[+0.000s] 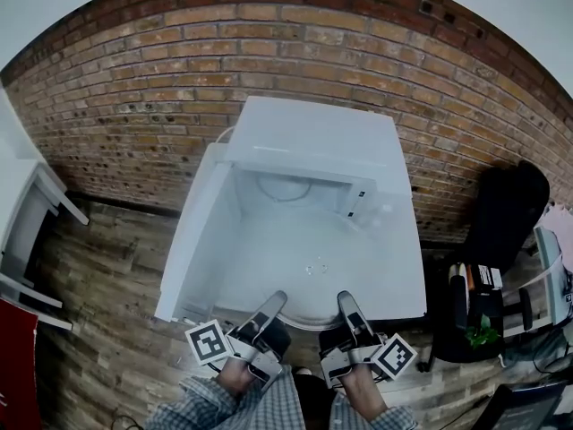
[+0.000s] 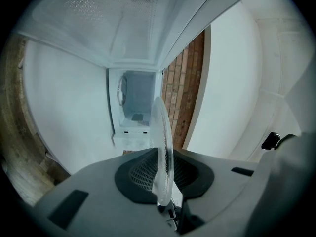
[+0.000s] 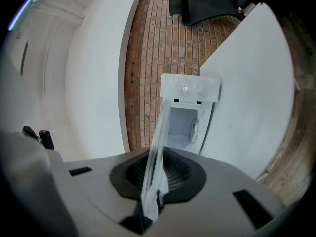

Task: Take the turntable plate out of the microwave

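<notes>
Two tongs grip one glass plate [image 1: 309,271]. The left tongs [image 1: 271,310] and the right tongs [image 1: 347,308] are each clamped on its near rim, side by side and a little apart. Each gripper view shows the ridged pads pressed on both faces of the thin clear edge.

Location: the plate is outside the microwave [image 1: 313,137]. It is roughly level over the white counter [image 1: 398,280] in front of the open cavity, with the door [image 1: 192,236] swung out to the left. Whether the far edge rests on the counter cannot be told.

Handling, as a judgement:
- Stiff. It will not flex, so both grips must move together; twisting one against the other loads the rim.
- Probably heavy for a rim grip, and held from one side only, so the far edge will tend to droop.
- Smooth and slippery. The pads hold by friction alone.
- Breakable. Set it down flat, without a knock.

Best hold: the raised outer rim, with the two grips spread wider apart for better control.
</notes>
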A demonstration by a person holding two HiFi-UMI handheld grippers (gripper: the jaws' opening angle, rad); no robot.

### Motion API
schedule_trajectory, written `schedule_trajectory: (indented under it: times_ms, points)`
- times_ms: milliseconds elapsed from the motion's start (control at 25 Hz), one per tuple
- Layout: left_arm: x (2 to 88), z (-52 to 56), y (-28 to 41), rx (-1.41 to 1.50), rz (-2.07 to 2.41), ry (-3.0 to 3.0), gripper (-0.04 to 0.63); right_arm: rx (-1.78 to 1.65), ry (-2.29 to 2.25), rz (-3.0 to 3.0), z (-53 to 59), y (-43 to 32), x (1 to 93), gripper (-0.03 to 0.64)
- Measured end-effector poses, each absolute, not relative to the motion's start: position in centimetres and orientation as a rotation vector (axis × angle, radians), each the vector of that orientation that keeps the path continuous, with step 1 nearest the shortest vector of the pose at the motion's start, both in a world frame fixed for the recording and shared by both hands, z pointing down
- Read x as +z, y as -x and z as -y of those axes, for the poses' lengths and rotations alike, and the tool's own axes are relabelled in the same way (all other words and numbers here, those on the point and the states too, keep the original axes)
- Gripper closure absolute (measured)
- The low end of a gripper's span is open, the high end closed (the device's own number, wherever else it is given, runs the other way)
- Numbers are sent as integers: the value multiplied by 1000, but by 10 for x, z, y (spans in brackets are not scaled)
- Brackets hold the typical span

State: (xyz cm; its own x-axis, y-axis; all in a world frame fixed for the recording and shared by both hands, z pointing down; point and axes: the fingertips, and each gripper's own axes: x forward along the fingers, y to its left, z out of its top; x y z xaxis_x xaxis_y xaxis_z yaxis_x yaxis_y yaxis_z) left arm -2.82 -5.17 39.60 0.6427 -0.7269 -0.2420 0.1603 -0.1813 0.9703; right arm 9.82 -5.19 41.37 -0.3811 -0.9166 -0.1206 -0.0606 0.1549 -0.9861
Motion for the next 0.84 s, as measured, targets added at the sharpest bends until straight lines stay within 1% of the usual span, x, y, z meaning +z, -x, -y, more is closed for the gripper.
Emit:
schedule_trajectory:
  times_ms: [840]
  points:
    - [398, 48, 27, -859, 500, -1551, 545, -1364, 940, -1605, 50, -99, 417, 569]
